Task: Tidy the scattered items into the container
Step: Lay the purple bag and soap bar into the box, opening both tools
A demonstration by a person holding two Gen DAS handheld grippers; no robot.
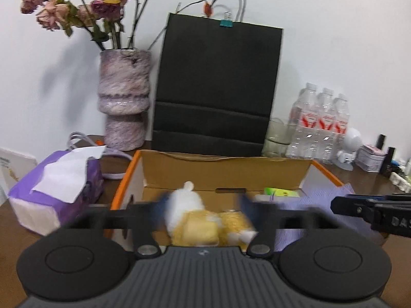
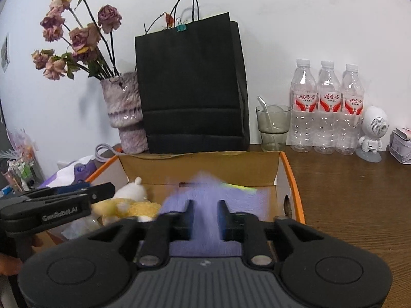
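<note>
An open cardboard box [image 1: 123, 179] with orange edges stands right in front of me. My left gripper [image 1: 203, 208] hangs over its left half with the jaws wide apart. A white and yellow plush toy [image 1: 190, 218] lies loose between the blurred fingertips [image 1: 160, 206], inside the box. My right gripper [image 2: 205, 218] is over the box [image 2: 295, 179] on the right. Its jaws stand partly apart, and a blurred purple cloth [image 2: 205, 192] hangs loose between them. More purple cloth covers the box floor beside a yellow-green item [image 2: 239, 187]. Each view also catches the other gripper: the left gripper [image 2: 77, 195] and the right gripper [image 1: 359, 205].
Behind the box stand a black paper bag [image 2: 192, 89] and a mottled vase of dried roses [image 1: 123, 97]. To its right are a glass [image 2: 273, 128], three water bottles [image 2: 327, 107], a white robot figure [image 2: 372, 133] and a tin [image 2: 400, 146]. A purple tissue pack [image 1: 59, 184] lies to the left.
</note>
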